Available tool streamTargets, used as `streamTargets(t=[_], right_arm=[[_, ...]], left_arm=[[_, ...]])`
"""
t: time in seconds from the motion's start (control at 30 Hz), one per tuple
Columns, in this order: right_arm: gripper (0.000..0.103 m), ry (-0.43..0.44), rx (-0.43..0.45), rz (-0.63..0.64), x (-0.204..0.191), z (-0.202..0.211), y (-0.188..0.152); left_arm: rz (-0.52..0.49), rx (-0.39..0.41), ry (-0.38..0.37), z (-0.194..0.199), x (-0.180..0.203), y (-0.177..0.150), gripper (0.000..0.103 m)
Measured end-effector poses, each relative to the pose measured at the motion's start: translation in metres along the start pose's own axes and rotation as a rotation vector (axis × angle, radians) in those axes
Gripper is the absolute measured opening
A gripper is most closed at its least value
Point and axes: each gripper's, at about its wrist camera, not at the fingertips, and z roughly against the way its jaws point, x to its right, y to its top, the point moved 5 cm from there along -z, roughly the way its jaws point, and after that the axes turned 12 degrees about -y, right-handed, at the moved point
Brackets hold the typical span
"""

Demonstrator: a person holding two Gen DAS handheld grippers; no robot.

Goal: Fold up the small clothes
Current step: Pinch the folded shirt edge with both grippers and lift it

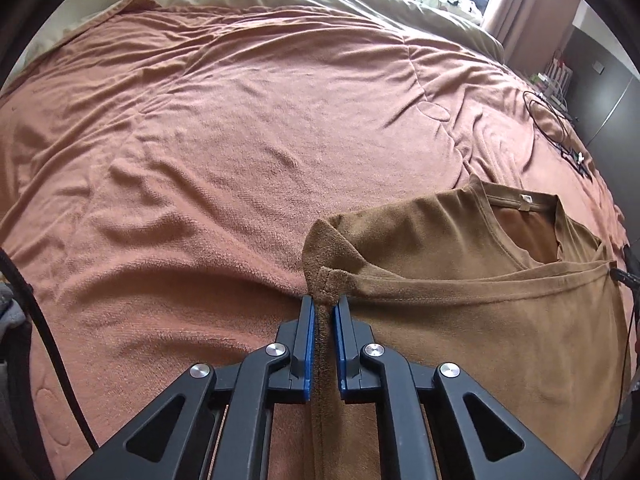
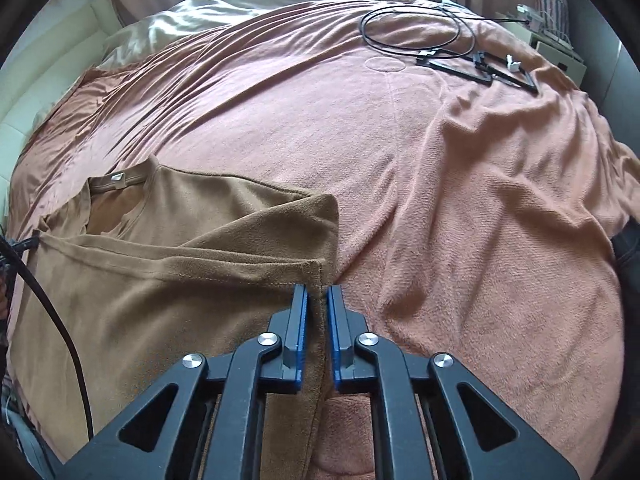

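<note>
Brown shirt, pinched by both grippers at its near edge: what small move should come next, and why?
Probably carry both corners forward toward the collar and lay them down. The left gripper and right gripper each clamp a hem corner of the shirt, lifted above the blanket, while the collar end lies flat ahead.

The left gripper [image 1: 324,306] is a matte black frame of angled arms with triangular cut-outs, jointed by four round silver screws [image 1: 277,349], and its two narrow fingers carry bright blue pads [image 1: 307,344] on their inner faces. The right gripper [image 2: 318,295] looks the same: black linkage, silver screws [image 2: 267,338], blue pads [image 2: 335,340]. A thick black cable [image 1: 44,336] trails past the left edge of each view, probably from the rig itself.
</note>
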Motion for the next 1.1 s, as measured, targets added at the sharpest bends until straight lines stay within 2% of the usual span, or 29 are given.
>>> streamTargets(t=[0.07, 0.2, 0.47, 0.6, 0.93, 1.1], right_arm=[[0.002, -0.028, -0.011, -0.002, -0.001, 0.003, -0.003], [0.002, -0.047, 0.023, 0.017, -0.005, 0.019, -0.003], [0.002, -0.042, 0.048, -0.004, -0.002, 0.035, -0.006], [0.002, -0.046, 0.058, -0.009, 0.001, 0.041, -0.003], [0.001, -0.075, 0.14, -0.024, 0.001, 0.073, 0.023], [0.001, -0.088, 0.15, -0.026, -0.003, 0.072, 0.043]], left_arm=[[0.002, 0.006, 0.001, 0.005, 0.002, 0.0, 0.009], [-0.002, 0.013, 0.015, 0.013, 0.005, -0.001, 0.009], [-0.041, 0.041, 0.069, 0.027, 0.014, -0.003, 0.009], [-0.054, 0.074, 0.082, 0.038, 0.016, -0.002, 0.006], [-0.088, 0.179, 0.098, 0.07, 0.025, 0.036, 0.005], [-0.083, 0.187, 0.106, 0.068, 0.022, 0.055, 0.005]])
